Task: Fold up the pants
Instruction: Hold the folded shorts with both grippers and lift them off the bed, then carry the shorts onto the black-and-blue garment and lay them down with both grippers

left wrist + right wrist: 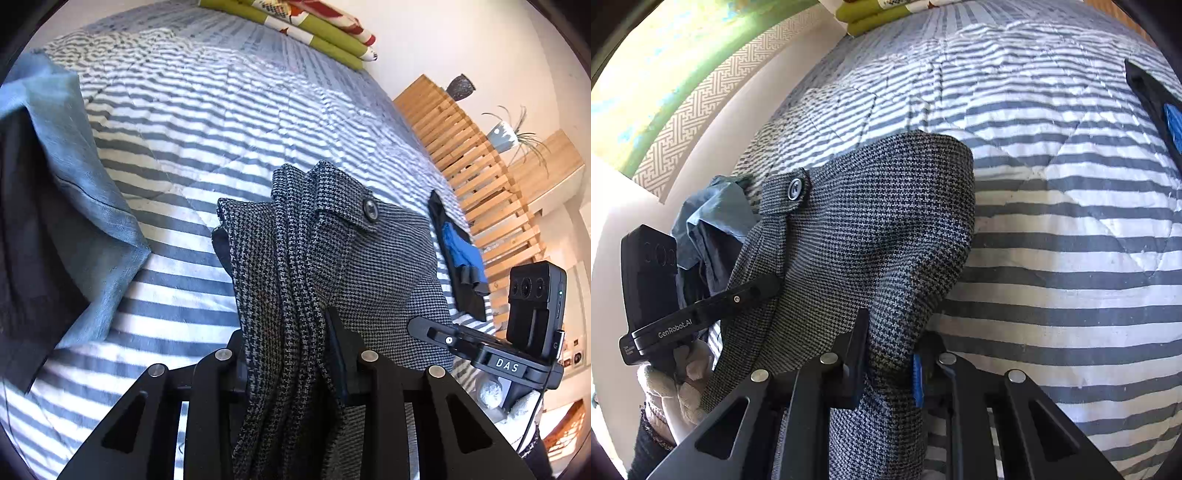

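Observation:
Grey houndstooth pants (369, 251) with a dark button tab hang bunched over the striped bedspread (207, 122). My left gripper (291, 354) is shut on a thick bunch of the pants' fabric, which runs down between its black fingers (338, 354). In the right wrist view the same pants (871, 229) drape from my right gripper (890, 354), which is shut on a fold of the cloth near its blue pad. The other gripper (701, 314) shows at the left, pressing into the pants, held by a gloved hand (683, 384).
A blue-grey garment (74, 192) lies on the left of the bed. A dark item with a blue patch (461, 254) lies near the bed's right edge. Folded green and floral cloth (317, 29) sits at the far end. A wooden slat frame (472, 166) stands beyond the bed.

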